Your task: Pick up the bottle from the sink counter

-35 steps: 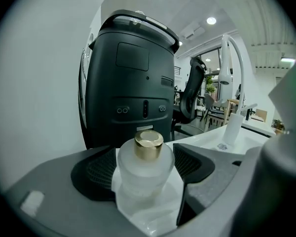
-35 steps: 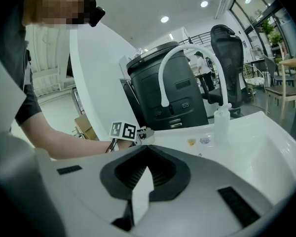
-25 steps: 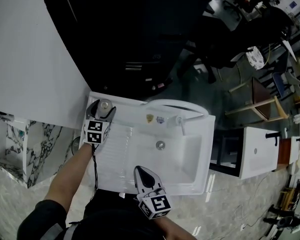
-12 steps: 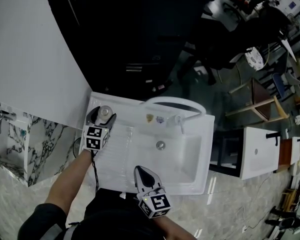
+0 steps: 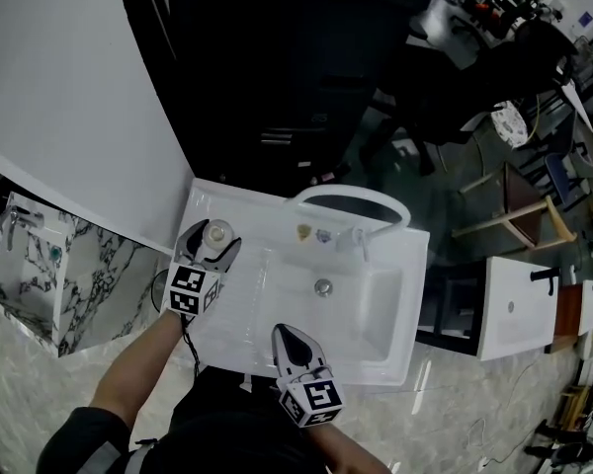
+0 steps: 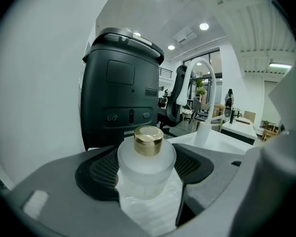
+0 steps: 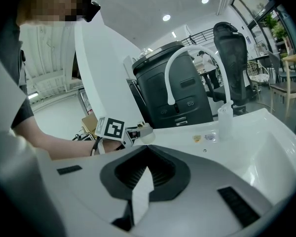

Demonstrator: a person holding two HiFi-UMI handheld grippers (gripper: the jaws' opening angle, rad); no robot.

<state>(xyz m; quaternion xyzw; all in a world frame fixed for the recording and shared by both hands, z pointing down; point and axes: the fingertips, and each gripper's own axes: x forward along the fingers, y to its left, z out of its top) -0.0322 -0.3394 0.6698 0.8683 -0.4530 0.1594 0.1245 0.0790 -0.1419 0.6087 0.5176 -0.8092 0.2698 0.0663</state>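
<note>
Head view places the left hand-held gripper (image 5: 215, 240) at the rear left corner of the white table (image 5: 239, 316), beside the sink basin (image 5: 361, 299). The right hand-held gripper (image 5: 282, 336) is over the front edge. Left gripper view alone shows the grip: both pads press the sides of the frosted bottle (image 6: 147, 174), gold cap (image 6: 148, 140) upright, over the ribbed drainboard (image 6: 153, 216). Right gripper view shows its jaws together and empty. Two decals (image 5: 310, 233) beside the faucet (image 5: 354, 197) are too small to read.
</note>
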